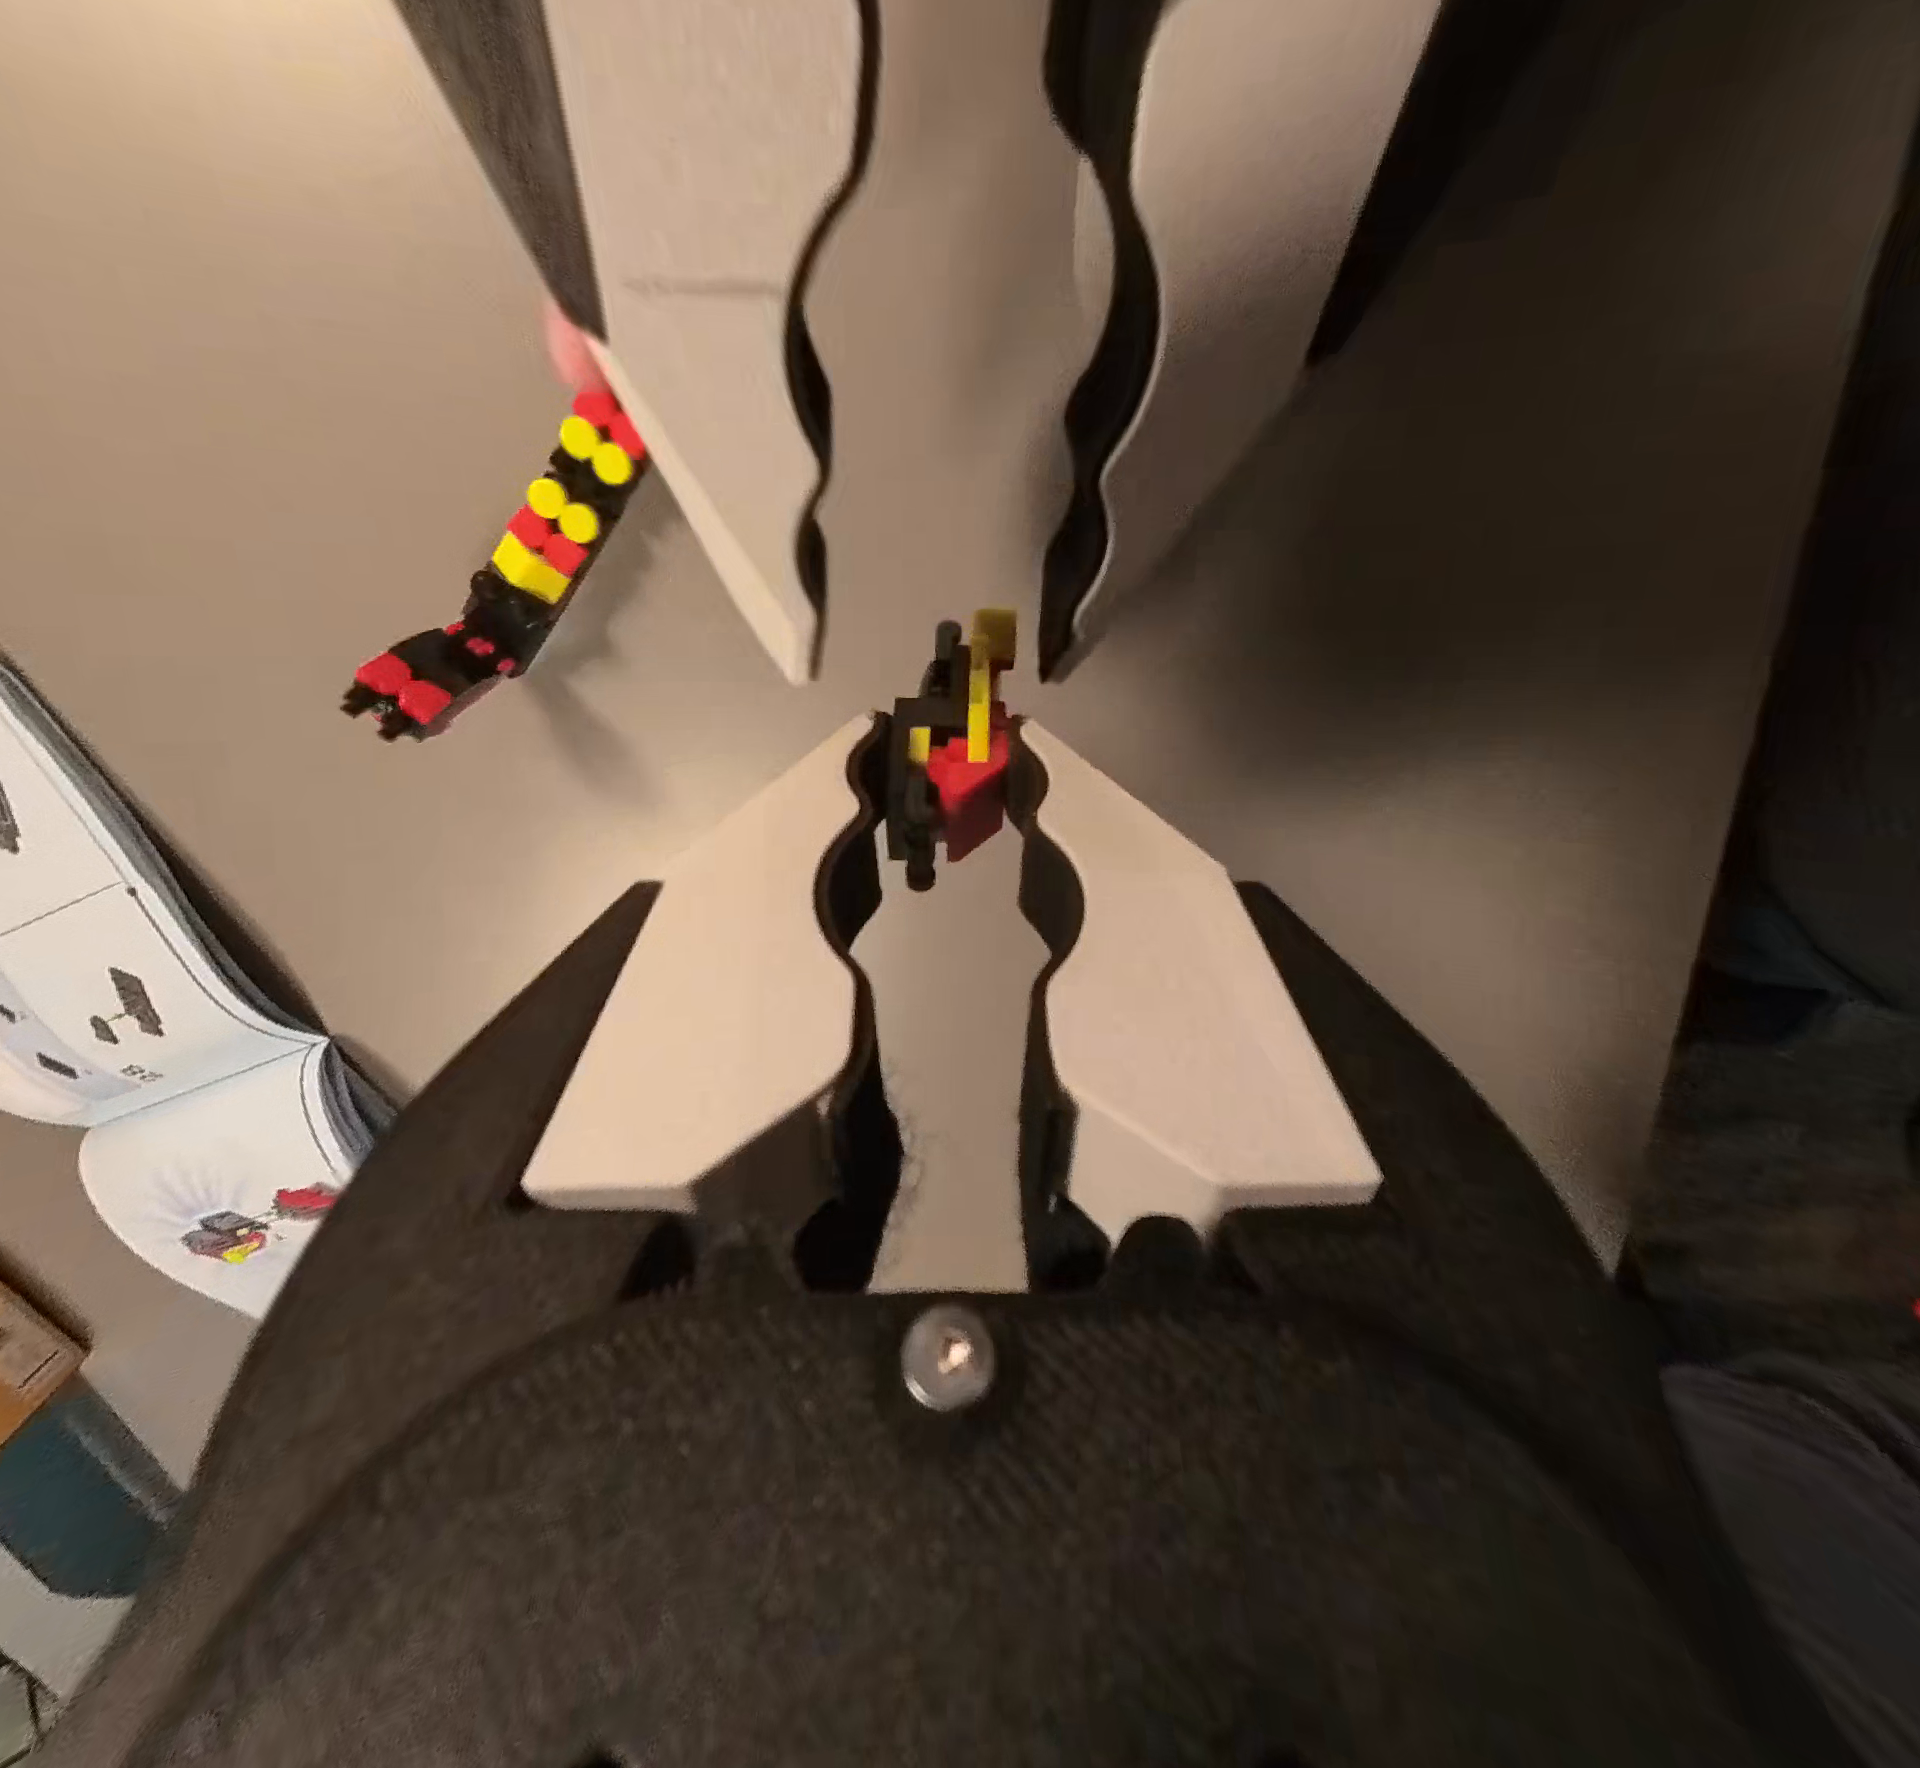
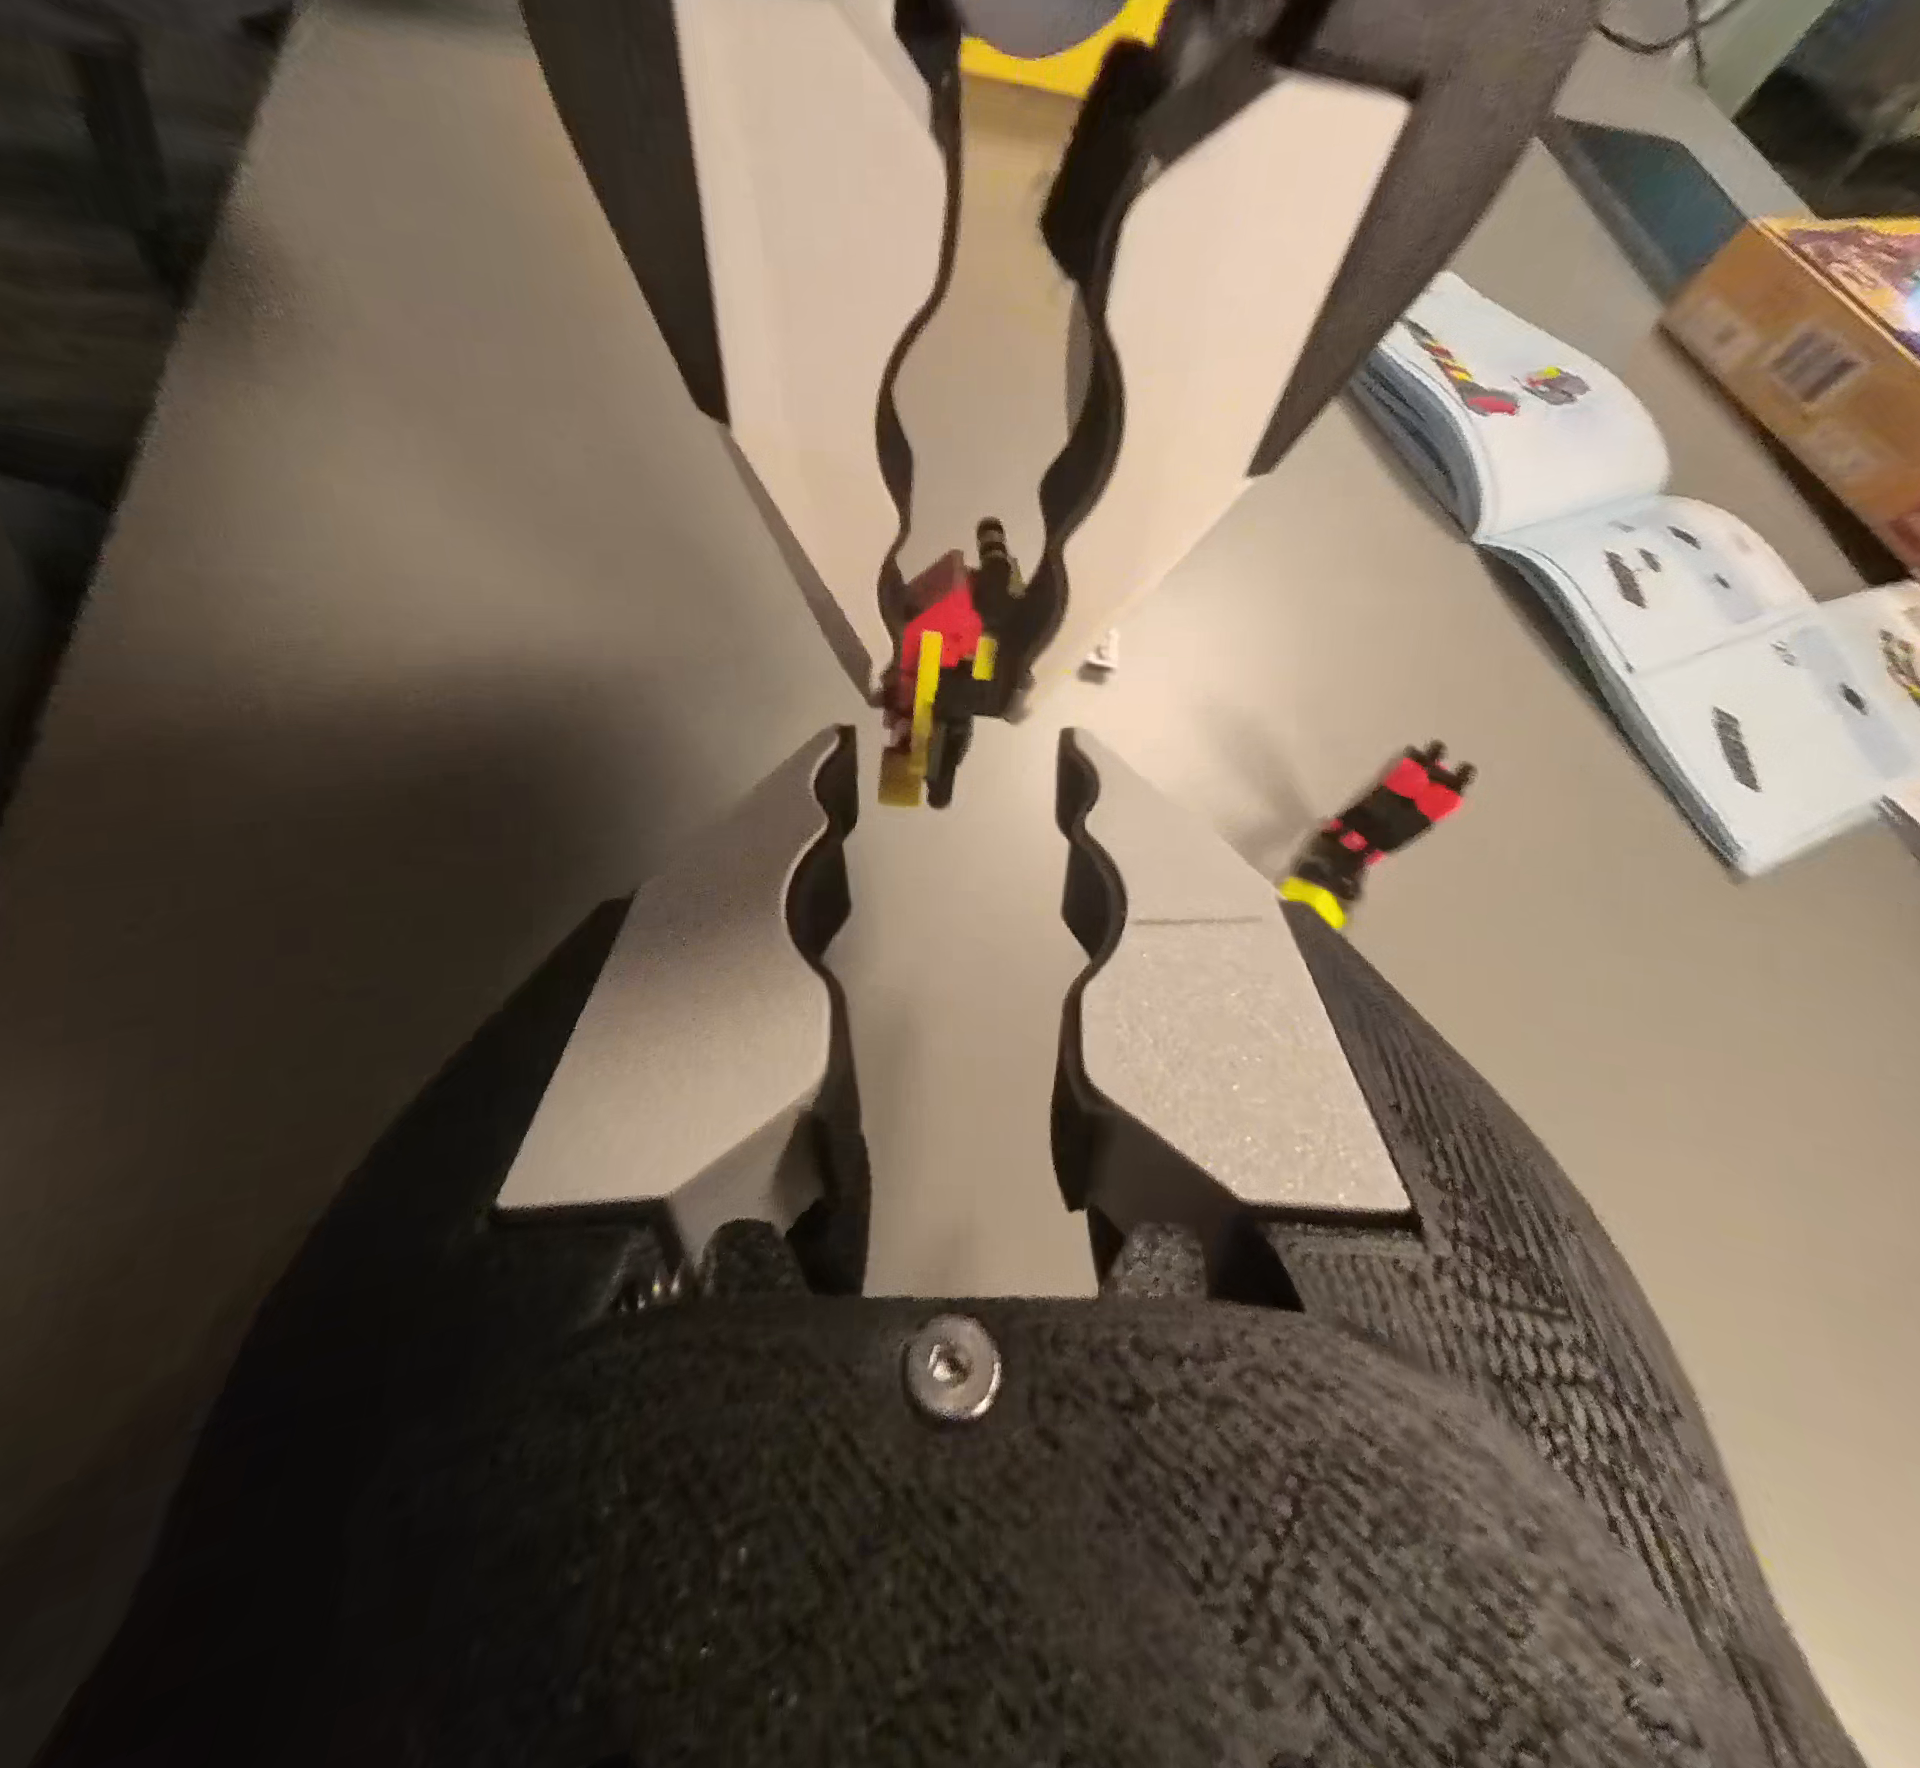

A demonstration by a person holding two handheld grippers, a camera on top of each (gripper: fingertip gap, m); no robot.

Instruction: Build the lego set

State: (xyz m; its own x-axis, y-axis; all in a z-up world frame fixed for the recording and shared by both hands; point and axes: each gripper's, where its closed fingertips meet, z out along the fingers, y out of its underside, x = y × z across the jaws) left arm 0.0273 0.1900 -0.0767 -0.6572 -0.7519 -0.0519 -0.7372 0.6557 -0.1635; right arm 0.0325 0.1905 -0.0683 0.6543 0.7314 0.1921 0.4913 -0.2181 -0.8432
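In the left wrist view, the left gripper [image 1: 948, 731] is clamped on a small lego piece [image 1: 954, 762] made of red, black and yellow parts; the piece sits between its fingertips and sticks out forward. The right gripper [image 1: 925, 669] comes from the opposite side with its jaws apart, and its tips are just beside the yellow end of the piece, without a clear touch. To the left of the small piece, a long lego assembly [image 1: 509, 575] in black, red and yellow lies on the grey table [image 1: 260, 316]. Farther left from it is an open instruction booklet [image 1: 114, 1022]; its pages have drawings and small printing, too blurred to read.

In the right wrist view, the right gripper [image 2: 956, 747] is open, and the small lego piece [image 2: 940, 669] is just ahead of its tips, held by the left gripper [image 2: 951, 690]. Right of the piece lies the long assembly [image 2: 1382, 819], then the booklet [image 2: 1621, 575], and beyond it a cardboard box [image 2: 1808, 357] with a barcode label.
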